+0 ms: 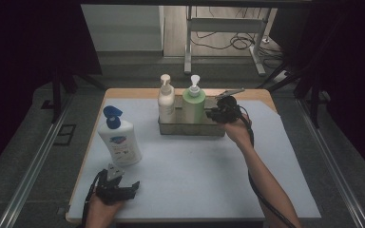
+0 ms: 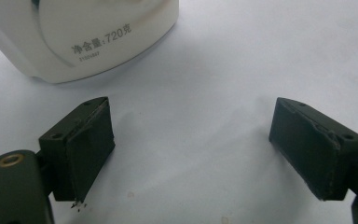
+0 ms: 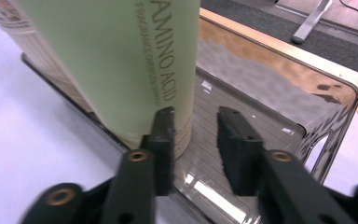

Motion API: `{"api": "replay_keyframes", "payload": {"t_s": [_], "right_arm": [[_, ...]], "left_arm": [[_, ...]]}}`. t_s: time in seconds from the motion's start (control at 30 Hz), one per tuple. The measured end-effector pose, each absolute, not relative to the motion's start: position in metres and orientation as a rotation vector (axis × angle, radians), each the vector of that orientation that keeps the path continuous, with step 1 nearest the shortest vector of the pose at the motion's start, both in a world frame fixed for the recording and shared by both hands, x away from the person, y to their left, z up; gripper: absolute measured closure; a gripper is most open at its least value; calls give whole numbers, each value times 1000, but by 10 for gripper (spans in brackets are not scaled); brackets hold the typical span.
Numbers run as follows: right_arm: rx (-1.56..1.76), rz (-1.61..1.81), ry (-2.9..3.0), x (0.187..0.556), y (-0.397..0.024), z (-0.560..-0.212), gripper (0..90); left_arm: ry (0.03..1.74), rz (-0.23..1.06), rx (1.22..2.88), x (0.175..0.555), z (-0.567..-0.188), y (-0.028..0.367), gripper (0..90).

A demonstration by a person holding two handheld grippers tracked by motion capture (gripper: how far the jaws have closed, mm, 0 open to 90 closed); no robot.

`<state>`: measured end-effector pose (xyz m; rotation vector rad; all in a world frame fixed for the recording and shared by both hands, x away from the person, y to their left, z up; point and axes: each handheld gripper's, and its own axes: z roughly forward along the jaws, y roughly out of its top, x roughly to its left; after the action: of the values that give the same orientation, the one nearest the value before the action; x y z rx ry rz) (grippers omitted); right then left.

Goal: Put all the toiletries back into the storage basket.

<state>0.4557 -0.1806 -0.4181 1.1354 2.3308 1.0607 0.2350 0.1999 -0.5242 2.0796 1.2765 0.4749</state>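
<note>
A metal tray (image 1: 190, 129) at the back of the white mat holds a cream pump bottle (image 1: 166, 102) and a green pump bottle (image 1: 193, 107), both upright. My right gripper (image 1: 214, 113) reaches in from the right, level with the green bottle's lower half. In the right gripper view its jaws (image 3: 193, 112) stand a narrow gap apart over the tray's floor (image 3: 261, 93). The green bottle (image 3: 121, 56) is just beyond the left jaw, and nothing sits between the pads. My left gripper (image 1: 123, 179) rests open near the front left, beside a white bottle with a blue cap (image 1: 119, 140). That bottle's base (image 2: 88, 32) lies ahead of the jaws (image 2: 191, 135).
The mat (image 1: 195, 166) covers a wooden table whose edge (image 1: 138, 91) shows at the back. The right half of the tray holds nothing. Dark floor, side rails and a metal frame (image 1: 228, 28) surround the table.
</note>
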Motion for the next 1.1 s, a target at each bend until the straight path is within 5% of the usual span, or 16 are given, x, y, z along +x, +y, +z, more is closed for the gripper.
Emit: {"api": "replay_keyframes", "payload": {"t_s": [0.27,1.1], "right_arm": [[1167,1006,2343,466,-173,-428,891],[1252,1053,2350,495,-164,-449,896]], "left_arm": [[1277,475,2080,235,-524,200,134],[1277,474,2080,235,-524,200,134]]}}
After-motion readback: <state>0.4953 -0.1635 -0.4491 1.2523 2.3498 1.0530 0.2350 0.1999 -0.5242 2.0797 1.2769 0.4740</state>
